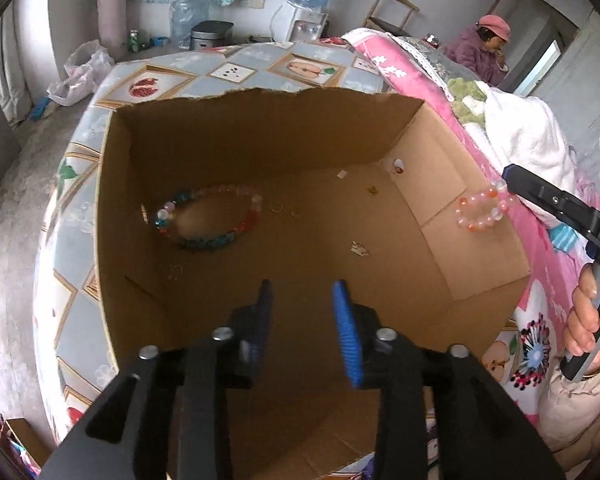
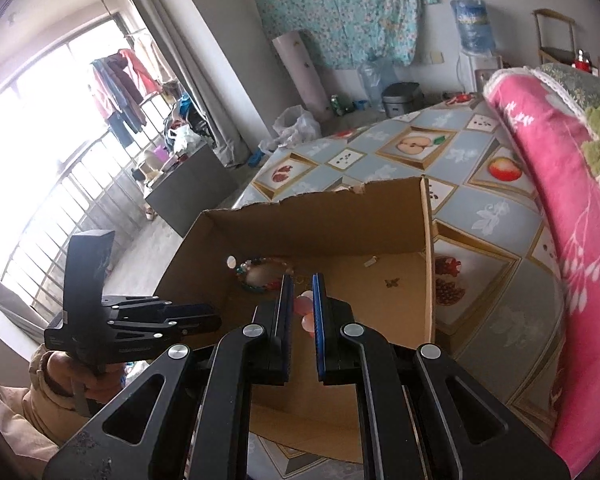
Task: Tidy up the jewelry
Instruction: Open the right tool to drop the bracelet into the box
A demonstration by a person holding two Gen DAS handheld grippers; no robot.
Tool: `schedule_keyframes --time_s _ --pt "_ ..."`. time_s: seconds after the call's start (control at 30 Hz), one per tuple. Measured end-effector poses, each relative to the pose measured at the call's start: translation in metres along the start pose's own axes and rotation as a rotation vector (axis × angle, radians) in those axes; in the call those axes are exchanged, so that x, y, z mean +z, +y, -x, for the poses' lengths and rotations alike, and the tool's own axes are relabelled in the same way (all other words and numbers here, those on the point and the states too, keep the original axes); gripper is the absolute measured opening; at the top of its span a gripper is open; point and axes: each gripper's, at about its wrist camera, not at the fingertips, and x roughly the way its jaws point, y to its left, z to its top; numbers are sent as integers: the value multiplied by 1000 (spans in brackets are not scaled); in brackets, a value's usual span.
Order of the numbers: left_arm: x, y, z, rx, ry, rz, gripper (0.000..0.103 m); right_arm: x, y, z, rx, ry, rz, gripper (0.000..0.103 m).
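An open cardboard box (image 1: 480,256) stands on the table. On its floor at the left lies a multi-coloured bead bracelet (image 1: 210,218), which the right wrist view also catches (image 2: 256,276). My left gripper (image 1: 303,286) hangs over the box's near side, open, with nothing between its fingers. My right gripper (image 2: 303,278) is shut on a pink and orange bead bracelet (image 2: 306,310). From the left wrist view, that bracelet (image 1: 482,210) dangles from the right gripper's tip (image 1: 509,174) at the box's right wall.
The table carries a fruit-patterned cloth (image 1: 160,80). A pink blanket (image 2: 560,184) is piled at its right side. A person in a pink hat (image 1: 488,48) sits at the back right. A few small scraps (image 1: 358,248) lie on the box floor.
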Motion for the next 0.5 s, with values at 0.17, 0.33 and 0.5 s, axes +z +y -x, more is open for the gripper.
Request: schedule_keyframes --time_s 0.17,0.33,0.5 --pt "-4 3 26 13 -91 15 41 4 -4 -12 49 67 -24 7" --pt "-15 7 64 31 -220 25 64 10 10 -58 143 261 -24 7" --pt "-27 18 81 43 -271 68 75 3 32 -104 156 441 0 10"
